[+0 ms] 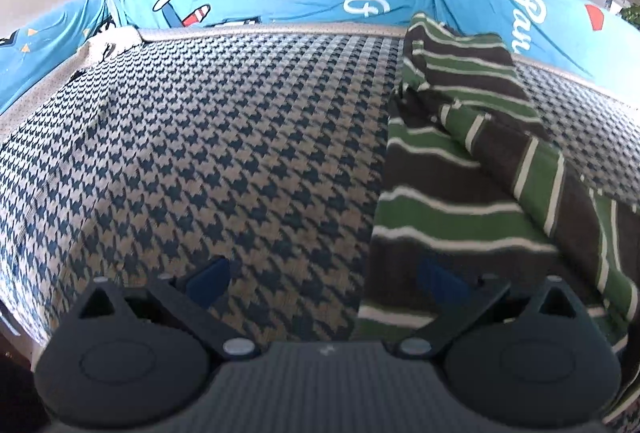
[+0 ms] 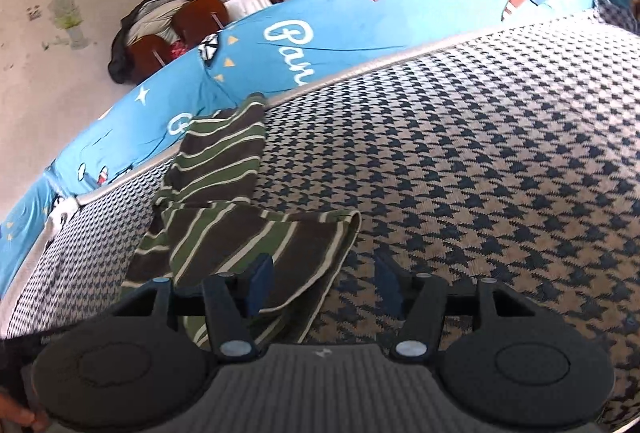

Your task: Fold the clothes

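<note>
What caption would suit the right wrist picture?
Open right hand-held gripper poised over the edge of a striped garment lying on a houndstooth mat.

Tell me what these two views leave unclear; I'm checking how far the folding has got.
- Striped garment: left wrist view cuts off its right part at the frame edge; the gripper body hides its near edge.
- Same garment: right wrist view, near hem hidden behind the right gripper.
- Garment type: folds hide its shape in both views.
- Left gripper: blue pads motion-blurred.
</note>
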A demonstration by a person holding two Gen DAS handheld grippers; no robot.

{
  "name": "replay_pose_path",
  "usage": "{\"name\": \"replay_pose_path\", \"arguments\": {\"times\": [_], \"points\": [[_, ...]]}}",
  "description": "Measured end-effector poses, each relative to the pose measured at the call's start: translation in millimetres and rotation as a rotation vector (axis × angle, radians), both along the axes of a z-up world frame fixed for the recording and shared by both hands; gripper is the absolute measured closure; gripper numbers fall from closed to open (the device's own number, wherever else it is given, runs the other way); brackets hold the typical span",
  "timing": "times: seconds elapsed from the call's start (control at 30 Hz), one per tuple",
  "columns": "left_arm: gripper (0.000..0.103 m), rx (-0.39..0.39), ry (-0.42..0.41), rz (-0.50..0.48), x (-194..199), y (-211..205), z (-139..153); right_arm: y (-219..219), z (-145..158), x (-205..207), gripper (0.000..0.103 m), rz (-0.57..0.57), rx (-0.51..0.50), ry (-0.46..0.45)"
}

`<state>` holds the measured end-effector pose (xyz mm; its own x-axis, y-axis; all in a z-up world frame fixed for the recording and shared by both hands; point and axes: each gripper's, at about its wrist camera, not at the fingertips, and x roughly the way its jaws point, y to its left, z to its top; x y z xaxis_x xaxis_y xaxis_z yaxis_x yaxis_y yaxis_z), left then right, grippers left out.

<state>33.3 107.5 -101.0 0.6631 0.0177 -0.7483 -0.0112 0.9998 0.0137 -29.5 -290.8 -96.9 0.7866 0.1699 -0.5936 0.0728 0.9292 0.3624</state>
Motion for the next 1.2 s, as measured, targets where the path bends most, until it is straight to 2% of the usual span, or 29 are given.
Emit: {"name": "replay_pose_path", "arguments": {"times": [0.13, 0.23, 0.4, 0.53, 0.83, 0.9, 0.97, 1.07, 1.2], "points": [[0.0, -0.015, 0.013, -0.006, -5, 1, -3, -2, -11, 12, 0.046, -0.026, 0.005, 0.006], [0.0, -0.026, -0.028, -0.033, -13, -4, 1, -2, -19, 19, 0.046, -0.038, 0.003, 0.005], [0.0, -0.045, -0.099, -0.125, -25, -25, 9, 6, -26, 27, 0.046, -0.023, -0.055, -0.022], [0.0, -0.028, -0.156, -0.218, -35, -52, 17, 14, -29, 31, 0.046, -0.006, -0.114, -0.041], [0.0, -0.019, -0.141, -0.343, -42, -92, 14, 28, -35, 36, 0.046, 0.055, -0.229, -0.069], [0.0, -0.018, -0.136, -0.361, -44, -97, 14, 30, -35, 37, 0.05, 0.063, -0.243, -0.073], [0.0, -0.021, -0.131, -0.382, -47, -102, 12, 30, -36, 39, 0.065, 0.065, -0.256, -0.076], [0.0, -0.017, -0.125, -0.413, -50, -109, 10, 27, -35, 41, 0.077, 0.057, -0.245, -0.074], [0.0, -0.032, -0.117, -0.469, -59, -116, 8, 22, -29, 39, 0.088, 0.039, -0.211, -0.089]]}}
